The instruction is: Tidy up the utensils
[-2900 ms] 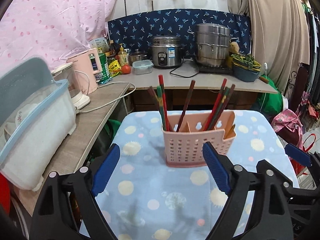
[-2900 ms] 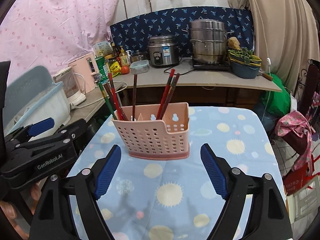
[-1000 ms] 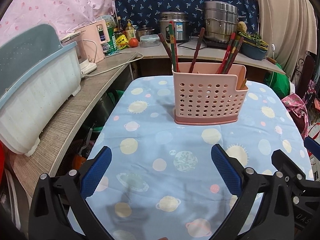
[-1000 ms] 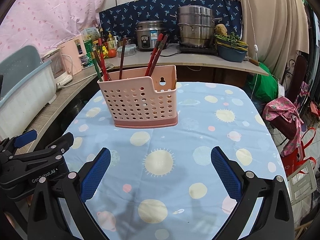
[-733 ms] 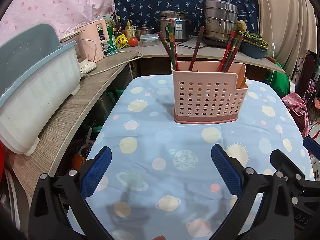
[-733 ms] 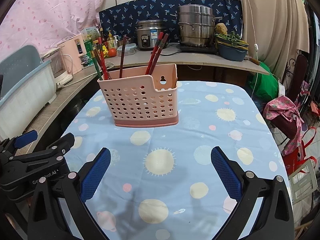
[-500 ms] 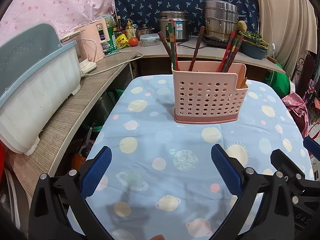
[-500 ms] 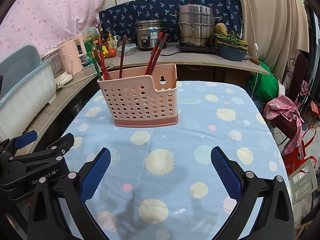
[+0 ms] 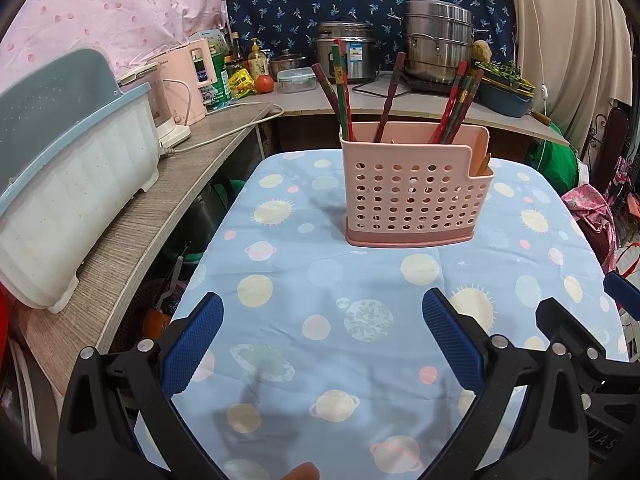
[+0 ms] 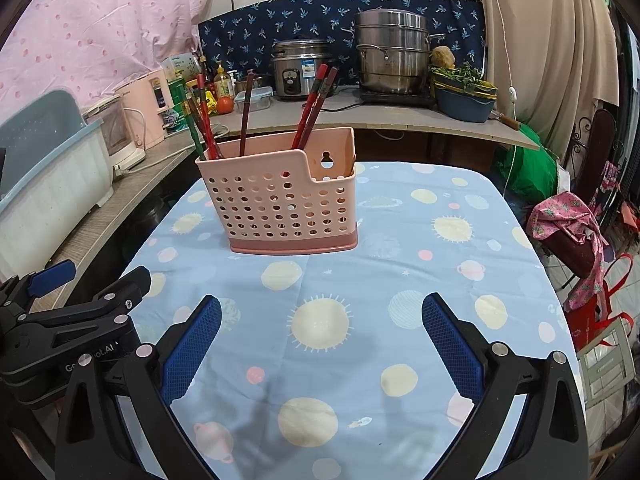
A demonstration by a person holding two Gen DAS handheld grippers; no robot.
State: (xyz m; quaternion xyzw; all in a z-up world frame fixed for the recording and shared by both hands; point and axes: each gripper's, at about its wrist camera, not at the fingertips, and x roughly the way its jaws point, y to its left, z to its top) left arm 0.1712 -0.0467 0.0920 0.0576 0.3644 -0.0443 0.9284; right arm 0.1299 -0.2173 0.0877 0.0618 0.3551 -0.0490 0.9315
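Observation:
A pink perforated utensil holder (image 9: 416,188) (image 10: 280,200) stands upright on the blue planet-print tablecloth (image 9: 320,280) (image 10: 400,248). Several red, brown and green chopsticks (image 9: 342,88) (image 10: 314,104) stick up out of it. My left gripper (image 9: 322,340) hovers open over the near part of the cloth, well short of the holder, with nothing between its blue pads. My right gripper (image 10: 320,340) is open too and holds nothing. In the right wrist view the left gripper's body (image 10: 76,320) shows at the lower left.
A wooden counter (image 9: 132,216) runs along the left with a white and blue dish drainer (image 9: 72,176) and a pink kettle (image 9: 184,80). The back counter holds a rice cooker (image 9: 346,50), a steel steamer pot (image 9: 438,46) and a blue basin (image 10: 464,98). Bags (image 10: 568,232) sit right of the table.
Both grippers have drawn back from the holder and stayed open. In the last second hardly anything has moved.

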